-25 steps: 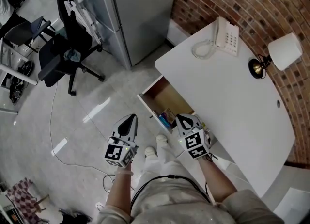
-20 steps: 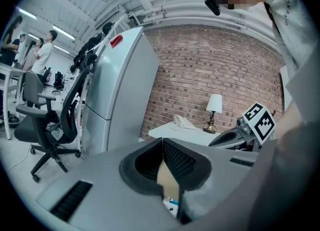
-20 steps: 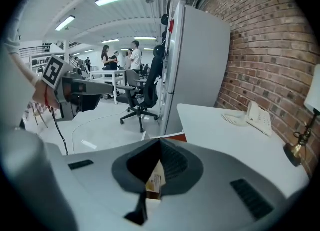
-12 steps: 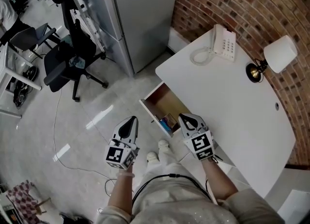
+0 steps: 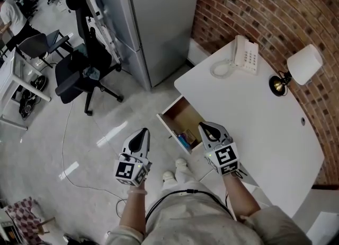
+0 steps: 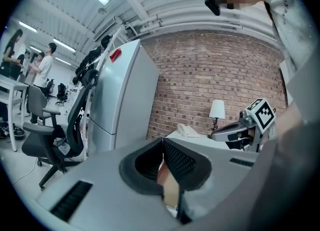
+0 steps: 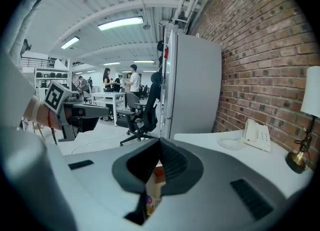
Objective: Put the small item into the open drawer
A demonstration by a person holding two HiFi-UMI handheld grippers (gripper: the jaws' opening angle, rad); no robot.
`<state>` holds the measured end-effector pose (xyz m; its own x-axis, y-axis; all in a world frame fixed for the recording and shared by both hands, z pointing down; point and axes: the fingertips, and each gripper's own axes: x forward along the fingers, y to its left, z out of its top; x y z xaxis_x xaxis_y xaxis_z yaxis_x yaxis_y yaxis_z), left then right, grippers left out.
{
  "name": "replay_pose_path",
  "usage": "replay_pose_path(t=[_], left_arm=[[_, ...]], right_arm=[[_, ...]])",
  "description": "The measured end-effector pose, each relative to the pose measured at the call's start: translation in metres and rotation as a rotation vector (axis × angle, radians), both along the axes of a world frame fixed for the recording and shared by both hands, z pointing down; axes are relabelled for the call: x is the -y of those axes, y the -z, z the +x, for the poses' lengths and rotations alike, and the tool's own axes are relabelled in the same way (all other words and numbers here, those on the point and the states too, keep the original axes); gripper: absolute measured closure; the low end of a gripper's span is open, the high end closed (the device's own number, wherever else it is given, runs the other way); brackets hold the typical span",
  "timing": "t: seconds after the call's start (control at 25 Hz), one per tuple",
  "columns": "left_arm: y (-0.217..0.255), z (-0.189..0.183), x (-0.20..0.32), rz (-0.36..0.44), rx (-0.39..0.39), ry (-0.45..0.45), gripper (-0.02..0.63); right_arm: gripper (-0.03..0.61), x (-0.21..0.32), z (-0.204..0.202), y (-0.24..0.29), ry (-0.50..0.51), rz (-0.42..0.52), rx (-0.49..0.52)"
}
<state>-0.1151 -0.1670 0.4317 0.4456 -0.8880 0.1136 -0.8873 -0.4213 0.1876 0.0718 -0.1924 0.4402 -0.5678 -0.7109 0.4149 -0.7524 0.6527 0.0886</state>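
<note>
The wooden drawer stands pulled out from the white desk's left side. Small colourful items lie at its near end; a strip of them also shows through the gap under the jaws in the right gripper view. My right gripper hovers just right of the drawer, over the desk's edge, its jaws shut with nothing between them. My left gripper hangs over the floor to the drawer's left, also shut and empty.
On the desk's far end sit a white telephone and a lamp against the brick wall. A tall grey cabinet stands beyond the drawer. A black office chair and a cable are on the floor to the left.
The head view has drifted slightly. Both grippers stay shut and keep about the same places beside the drawer.
</note>
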Motion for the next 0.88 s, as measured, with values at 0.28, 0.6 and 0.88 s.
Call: replay_pose_path(t=[0.28, 0.6, 0.88], left_arm=[[0.019, -0.022, 0.005, 0.028, 0.011, 0.052, 0.607], [0.033, -0.040, 0.002, 0.050, 0.001, 0.091, 0.607], [0.044, -0.052, 0.004, 0.073, -0.005, 0.116, 0.607]], right_arm=[[0.574, 0.009, 0.003, 0.017, -0.010, 0.022, 0.030], [0.574, 0.012, -0.005, 0.029, 0.004, 0.040, 0.050], [0.574, 0.016, -0.015, 0.041, 0.028, 0.058, 0.062]])
